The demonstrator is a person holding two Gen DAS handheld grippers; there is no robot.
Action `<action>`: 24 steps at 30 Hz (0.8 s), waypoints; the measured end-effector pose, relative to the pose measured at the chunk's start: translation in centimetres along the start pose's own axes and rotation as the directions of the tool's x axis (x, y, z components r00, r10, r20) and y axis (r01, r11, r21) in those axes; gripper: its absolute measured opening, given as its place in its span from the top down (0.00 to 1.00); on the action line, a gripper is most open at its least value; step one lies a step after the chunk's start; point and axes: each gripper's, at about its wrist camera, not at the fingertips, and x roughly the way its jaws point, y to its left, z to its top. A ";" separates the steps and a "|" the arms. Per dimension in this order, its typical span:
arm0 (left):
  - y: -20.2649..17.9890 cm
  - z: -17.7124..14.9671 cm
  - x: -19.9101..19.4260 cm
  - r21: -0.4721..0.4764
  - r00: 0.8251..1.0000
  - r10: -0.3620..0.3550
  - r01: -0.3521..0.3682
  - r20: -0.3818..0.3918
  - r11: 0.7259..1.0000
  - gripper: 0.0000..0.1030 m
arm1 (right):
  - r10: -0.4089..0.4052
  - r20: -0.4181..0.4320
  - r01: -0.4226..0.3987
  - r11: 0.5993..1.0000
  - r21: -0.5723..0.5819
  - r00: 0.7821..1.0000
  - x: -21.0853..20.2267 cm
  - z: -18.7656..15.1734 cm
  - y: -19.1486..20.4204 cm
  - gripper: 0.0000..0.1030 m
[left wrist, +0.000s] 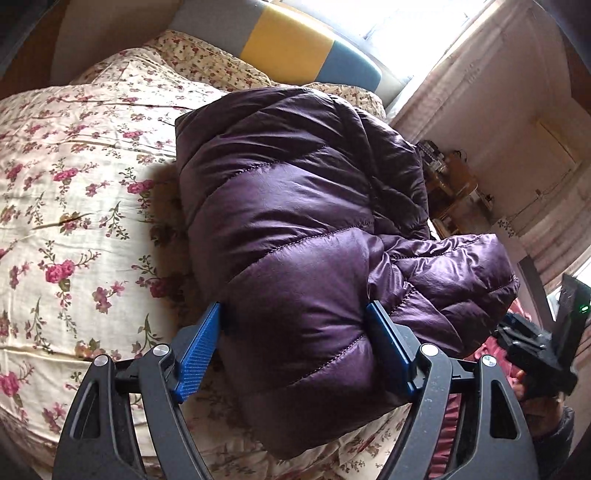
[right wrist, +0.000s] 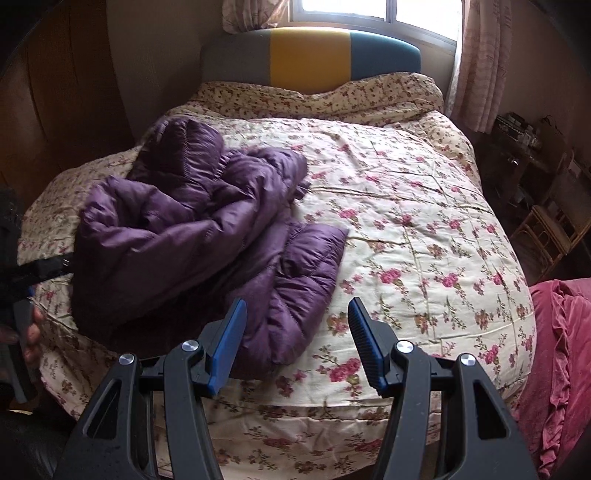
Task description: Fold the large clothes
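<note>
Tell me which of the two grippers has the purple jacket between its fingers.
The left gripper: the purple jacket bulges between its blue fingers. The right gripper is open over the floral bedspread, nothing between its fingers.

We are seeing daylight coming in through the window (right wrist: 373,9), which is blowing out to white in both views. The floral bedspread (right wrist: 406,206) is lying evenly lit; the purple jacket (left wrist: 295,221) is showing soft sheen and casting a shadow on its left side. Fisheye distortion is bending the edges, with corners darkening to black. Focus is holding sharp centrally, with noise in dim areas.
</note>
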 end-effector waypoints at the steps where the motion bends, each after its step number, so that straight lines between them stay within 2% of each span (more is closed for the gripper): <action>1: -0.1 0.0 0.0 0.002 1.000 0.006 -0.006 -0.001 1.000 0.24 | 0.013 0.004 -0.013 1.000 0.002 1.000 -0.3 0.2 0.3 0.45; 6: -0.5 -0.2 0.2 0.018 1.000 0.029 -0.029 -0.006 0.999 0.24 | 0.096 0.038 -0.096 0.995 -0.007 0.995 -2.1 1.4 2.6 0.45; 12: -0.8 -0.4 0.2 0.028 0.999 0.031 -0.030 -0.010 0.999 0.24 | 0.200 0.052 -0.198 0.979 -0.052 0.978 -3.1 2.6 6.0 0.45; 17: -0.8 -0.3 0.2 0.034 1.000 0.024 -0.024 -0.013 0.999 0.24 | 0.206 0.007 -0.205 0.975 -0.085 0.979 -1.3 2.3 7.7 0.45; 21: -0.5 -0.5 -0.2 0.016 1.000 0.000 0.000 -0.020 1.000 0.24 | 0.188 -0.057 -0.192 0.978 -0.085 0.981 1.0 1.1 8.1 0.62; 24: 0.0 -0.5 -1.0 0.001 1.000 -0.013 0.013 -0.010 1.000 0.24 | 0.178 -0.068 -0.184 0.979 -0.088 0.982 1.5 0.5 7.9 0.69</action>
